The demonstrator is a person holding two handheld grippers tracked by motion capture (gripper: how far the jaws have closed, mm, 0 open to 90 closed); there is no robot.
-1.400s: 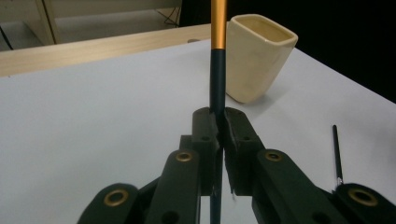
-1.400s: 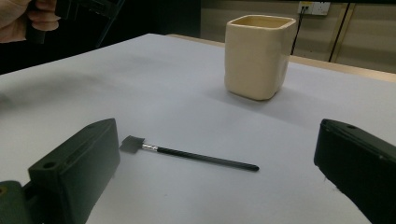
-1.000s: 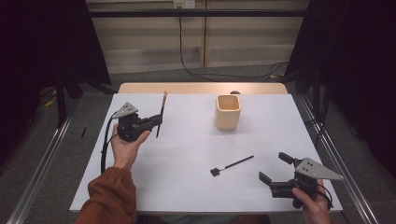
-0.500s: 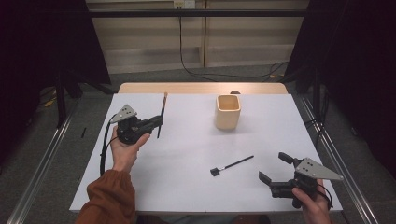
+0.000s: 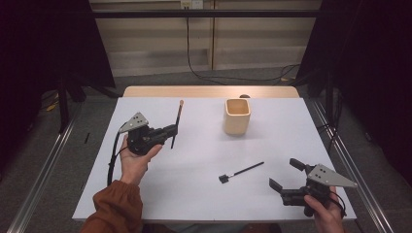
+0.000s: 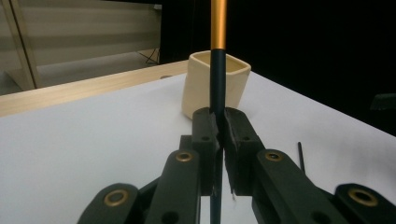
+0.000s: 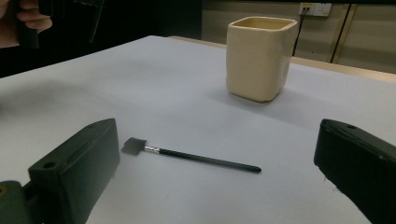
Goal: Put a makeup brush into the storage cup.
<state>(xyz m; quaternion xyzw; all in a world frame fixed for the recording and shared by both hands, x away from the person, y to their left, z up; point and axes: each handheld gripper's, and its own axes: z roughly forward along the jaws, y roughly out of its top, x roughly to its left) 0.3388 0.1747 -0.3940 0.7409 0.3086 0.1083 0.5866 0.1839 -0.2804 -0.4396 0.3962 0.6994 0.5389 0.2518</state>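
My left gripper [image 5: 172,130] is held above the left side of the table, shut on a long thin stick [image 5: 179,114] with a black shaft and an orange upper part. In the left gripper view the jaws [image 6: 218,135] clamp that stick [image 6: 217,28], which stands upright in front of a beige square cup [image 6: 236,88]. The cup [image 5: 237,116] stands upright at the middle back of the white table. A small black brush [image 5: 241,172] lies flat in front of my right gripper [image 5: 285,173], which rests open near the front right edge. In the right gripper view the brush [image 7: 196,157] lies ahead of the wide-open jaws [image 7: 219,135], with the cup [image 7: 260,56] beyond it.
The white table top [image 5: 204,204] has a wooden strip [image 5: 209,91] along its far edge. Metal rails [image 5: 43,170] run along both sides of the table. Cables lie on the floor behind it.
My left gripper has drifted a little to the right with the stick still in it. The right gripper, the brush and the cup have stayed put.
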